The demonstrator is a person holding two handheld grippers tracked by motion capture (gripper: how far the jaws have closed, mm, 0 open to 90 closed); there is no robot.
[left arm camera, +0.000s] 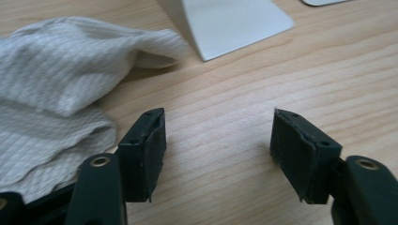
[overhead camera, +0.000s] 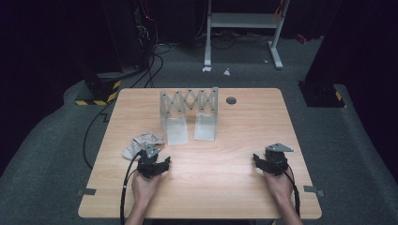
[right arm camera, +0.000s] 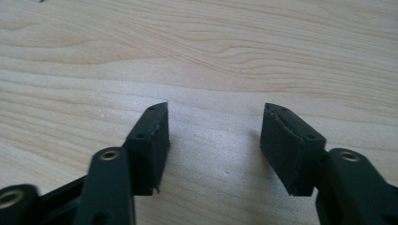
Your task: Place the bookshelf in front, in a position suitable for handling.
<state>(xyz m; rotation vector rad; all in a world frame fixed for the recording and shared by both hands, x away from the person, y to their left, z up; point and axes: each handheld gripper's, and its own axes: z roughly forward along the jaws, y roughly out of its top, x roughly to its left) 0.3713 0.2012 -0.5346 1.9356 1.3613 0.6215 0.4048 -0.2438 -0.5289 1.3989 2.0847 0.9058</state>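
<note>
Clearly, I am at the very start: nothing is gripped yet. My left gripper [overhead camera: 156, 165] rests on the wooden table [overhead camera: 225, 178] with its jaws wide apart and empty; the crumpled white cloth [overhead camera: 141, 143] lies just beside it, on the far left of it, untouched. My right gripper [overhead camera: 271, 161] sits well apart at the near right, jaws also apart over bare wood. The grey folding rack [overhead camera: 189, 104] stands farther back, with nothing hanging on it. I judge that all the work remains.

Left tool [overhead camera: 162, 164] near-left, jaws wide, nothing between. Right tool [overhead camera: 261, 161] near-right, jaws apart, nothing gripped; both hand-held low.
</note>
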